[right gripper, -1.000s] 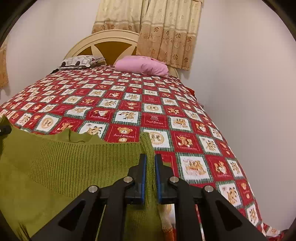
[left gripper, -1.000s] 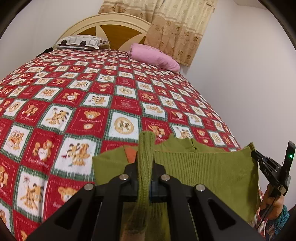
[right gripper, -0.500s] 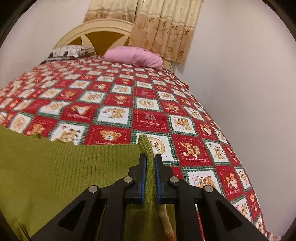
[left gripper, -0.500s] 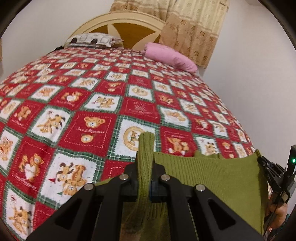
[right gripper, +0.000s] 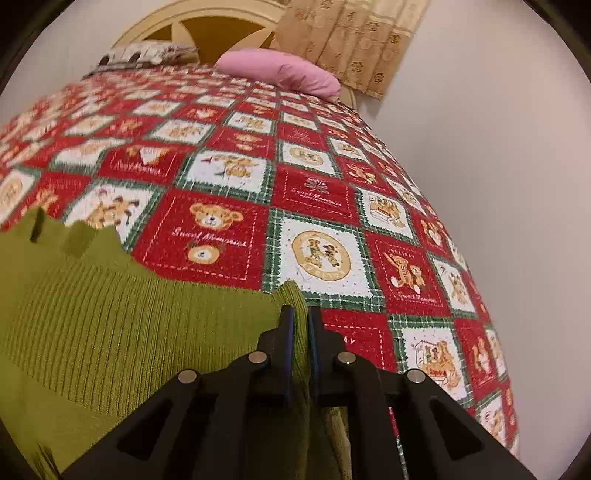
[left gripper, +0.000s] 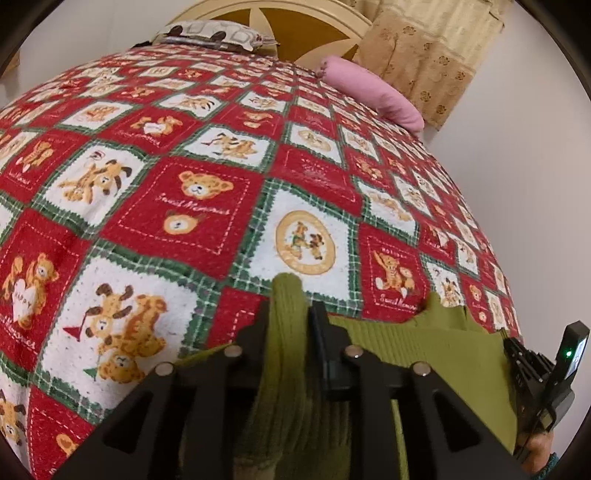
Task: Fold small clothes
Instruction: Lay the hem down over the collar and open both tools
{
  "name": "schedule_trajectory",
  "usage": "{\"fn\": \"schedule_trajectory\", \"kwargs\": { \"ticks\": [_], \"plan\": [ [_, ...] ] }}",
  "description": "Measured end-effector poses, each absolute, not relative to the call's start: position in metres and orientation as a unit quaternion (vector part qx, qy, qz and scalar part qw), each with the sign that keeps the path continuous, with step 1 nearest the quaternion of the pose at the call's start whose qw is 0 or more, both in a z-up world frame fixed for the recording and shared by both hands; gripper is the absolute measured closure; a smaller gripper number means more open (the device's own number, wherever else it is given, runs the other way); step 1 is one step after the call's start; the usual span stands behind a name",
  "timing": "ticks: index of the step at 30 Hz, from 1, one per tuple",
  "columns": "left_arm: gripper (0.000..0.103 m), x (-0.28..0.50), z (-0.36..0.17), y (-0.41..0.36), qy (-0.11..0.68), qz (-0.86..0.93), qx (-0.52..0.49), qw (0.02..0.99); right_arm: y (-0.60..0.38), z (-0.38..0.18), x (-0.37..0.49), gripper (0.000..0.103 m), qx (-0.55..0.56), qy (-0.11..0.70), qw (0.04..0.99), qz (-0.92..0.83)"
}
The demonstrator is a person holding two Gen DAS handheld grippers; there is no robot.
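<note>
A small olive-green ribbed knit garment (left gripper: 417, 343) is held stretched between both grippers, low over the bed. My left gripper (left gripper: 290, 314) is shut on one top corner of it; a fold of green knit sticks out between the fingers. My right gripper (right gripper: 301, 314) is shut on the other top corner, with the garment (right gripper: 110, 314) spreading to the left. The right gripper also shows at the right edge of the left wrist view (left gripper: 532, 373).
The bed is covered by a red, white and green teddy-bear quilt (left gripper: 207, 206). A pink pillow (right gripper: 284, 70) and a patterned pillow (left gripper: 210, 35) lie by the cream headboard (left gripper: 295, 18). A white wall (right gripper: 498, 147) runs along the bed's right side, with beige curtains (left gripper: 424, 48) behind.
Both grippers have carried the green garment forward and lower over the quilt, so the quilt squares look larger. Both stay shut on the garment's corners.
</note>
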State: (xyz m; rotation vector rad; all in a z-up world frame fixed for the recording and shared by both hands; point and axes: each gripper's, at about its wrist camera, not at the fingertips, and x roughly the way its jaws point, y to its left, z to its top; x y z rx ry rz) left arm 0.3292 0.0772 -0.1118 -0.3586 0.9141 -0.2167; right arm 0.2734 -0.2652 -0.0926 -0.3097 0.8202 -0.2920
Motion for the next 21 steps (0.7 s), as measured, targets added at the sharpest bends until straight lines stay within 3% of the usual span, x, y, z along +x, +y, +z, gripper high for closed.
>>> {"fn": "schedule_trajectory", "kwargs": {
  "ticks": [5, 9, 15, 21],
  "plan": [
    [0.072, 0.306, -0.079, 0.09, 0.425, -0.094, -0.144, 0.889, -0.284, -0.039, 0.215, 0.093, -0.083, 0.327, 0.931, -0.139],
    [0.06, 0.254, -0.051, 0.091, 0.403, -0.116, -0.077, 0.905, -0.304, -0.018, 0.15, 0.092, -0.029, 0.327, 0.932, -0.151],
    [0.056, 0.165, -0.047, 0.063, 0.371, -0.165, -0.032, 0.913, -0.28, -0.04, 0.073, 0.092, 0.005, 0.36, 0.929, -0.082],
    [0.049, 0.129, -0.068, 0.029, 0.384, -0.165, -0.001, 0.909, -0.244, -0.081, 0.064, 0.092, -0.02, 0.413, 0.91, -0.036]
  ]
}}
